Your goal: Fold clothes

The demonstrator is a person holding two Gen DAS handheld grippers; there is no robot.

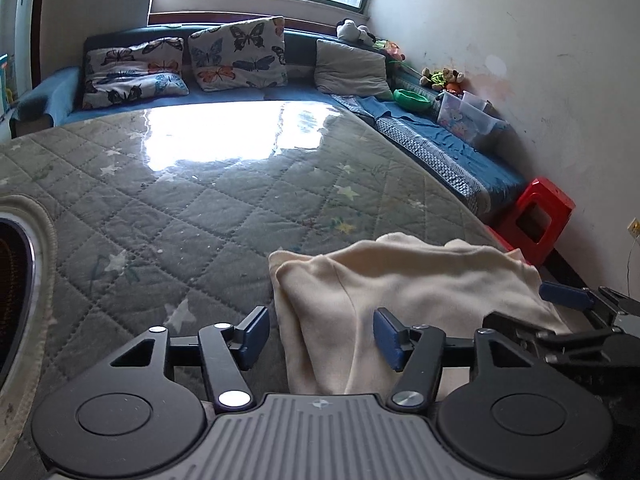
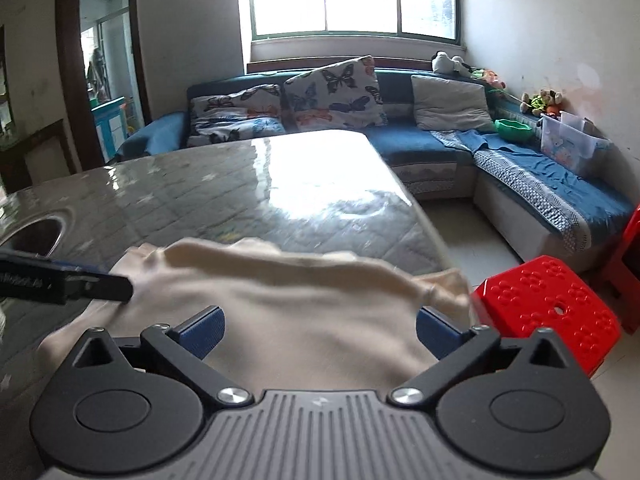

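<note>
Here, a cream garment [image 1: 400, 292] is seen lying in a doubled-over heap at the near right corner of the quilted table [image 1: 180, 208], close by the edge that faces the red stool [image 2: 544, 304]. At least one layer is laid over another, with a seam running down the near part; whether a fold is finished or only half made cannot be settled from this heap alone. The left gripper [image 1: 320, 338] is held low over the cloth's left margin, its blue pads spread wide, one over bare quilt and one over fabric; nothing is pinched between them. The right gripper [image 2: 320, 330] is likewise held wide open above the middle of the cloth, with nothing gripped, though the view is blurred and contact cannot be judged. Both tools are angled inward toward the heap, presumably so that opposite edges can be reached together. The placement near the table corner is judged to keep the cloth within easy reach of both hands.
</note>
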